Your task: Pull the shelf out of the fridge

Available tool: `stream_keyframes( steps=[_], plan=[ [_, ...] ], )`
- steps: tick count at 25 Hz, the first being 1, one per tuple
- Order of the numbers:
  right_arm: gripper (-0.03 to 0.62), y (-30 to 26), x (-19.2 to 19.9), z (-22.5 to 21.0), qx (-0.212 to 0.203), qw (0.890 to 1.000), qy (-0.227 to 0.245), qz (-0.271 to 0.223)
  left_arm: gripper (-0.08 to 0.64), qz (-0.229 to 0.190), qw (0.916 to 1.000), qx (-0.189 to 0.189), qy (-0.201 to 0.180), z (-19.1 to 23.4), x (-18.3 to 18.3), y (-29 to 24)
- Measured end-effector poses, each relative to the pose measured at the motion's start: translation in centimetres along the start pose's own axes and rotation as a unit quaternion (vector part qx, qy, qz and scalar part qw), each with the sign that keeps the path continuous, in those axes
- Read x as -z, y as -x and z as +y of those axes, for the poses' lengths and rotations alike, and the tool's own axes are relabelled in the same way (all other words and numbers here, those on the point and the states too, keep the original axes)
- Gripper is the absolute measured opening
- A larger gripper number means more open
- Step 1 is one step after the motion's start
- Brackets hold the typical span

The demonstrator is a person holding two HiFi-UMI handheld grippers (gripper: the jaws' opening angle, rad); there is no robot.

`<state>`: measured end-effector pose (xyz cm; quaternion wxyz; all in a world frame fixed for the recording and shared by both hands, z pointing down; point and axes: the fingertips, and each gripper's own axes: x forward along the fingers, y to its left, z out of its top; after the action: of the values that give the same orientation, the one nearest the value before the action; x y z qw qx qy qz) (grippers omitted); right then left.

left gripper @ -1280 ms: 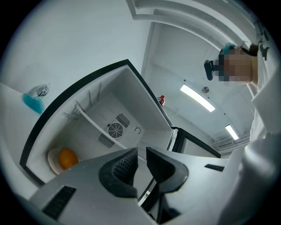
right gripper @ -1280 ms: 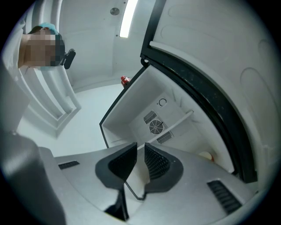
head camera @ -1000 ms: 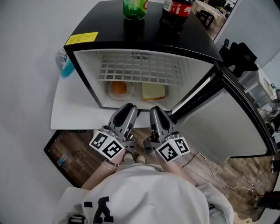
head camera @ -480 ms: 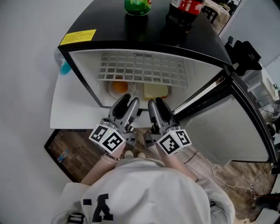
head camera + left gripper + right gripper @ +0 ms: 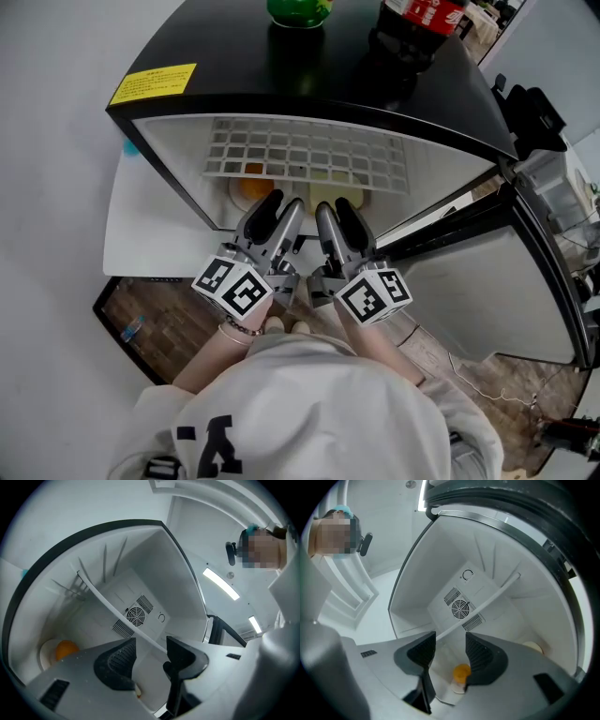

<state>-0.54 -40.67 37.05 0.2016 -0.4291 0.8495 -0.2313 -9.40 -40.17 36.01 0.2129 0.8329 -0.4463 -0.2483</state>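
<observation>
A white wire shelf sits level inside the open black fridge, about halfway up. My left gripper and right gripper stand side by side at the fridge mouth, just below and in front of the shelf's front edge. Both sets of jaws are opening, with nothing between them. In the left gripper view the shelf runs as a white bar beyond my left gripper. In the right gripper view the shelf crosses above my right gripper.
An orange on a plate and a pale yellow item lie on the fridge floor under the shelf. A green bottle and a cola bottle stand on top. The door hangs open at right. The fridge rests on a white table.
Both grippers' jaws have gone from shut to open. Both grippers have moved up to the fridge mouth, closer under the shelf's front edge.
</observation>
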Motion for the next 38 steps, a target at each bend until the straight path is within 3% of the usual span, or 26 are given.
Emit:
stream_keyframes(
  steps=[22,38],
  plan=[
    [0.207,-4.7,-1.2,-0.8,-0.003,1.000,-0.011,0.003,0.198,-0.014,0.9988,-0.031,0.034,3.1,-1.6,-3.4],
    [0.225,-6.1,-1.5,-1.2,-0.003,0.999,-0.031,0.025,0.204,-0.001,0.9981,-0.033,0.052,3.5,-2.4,-5.3]
  ],
)
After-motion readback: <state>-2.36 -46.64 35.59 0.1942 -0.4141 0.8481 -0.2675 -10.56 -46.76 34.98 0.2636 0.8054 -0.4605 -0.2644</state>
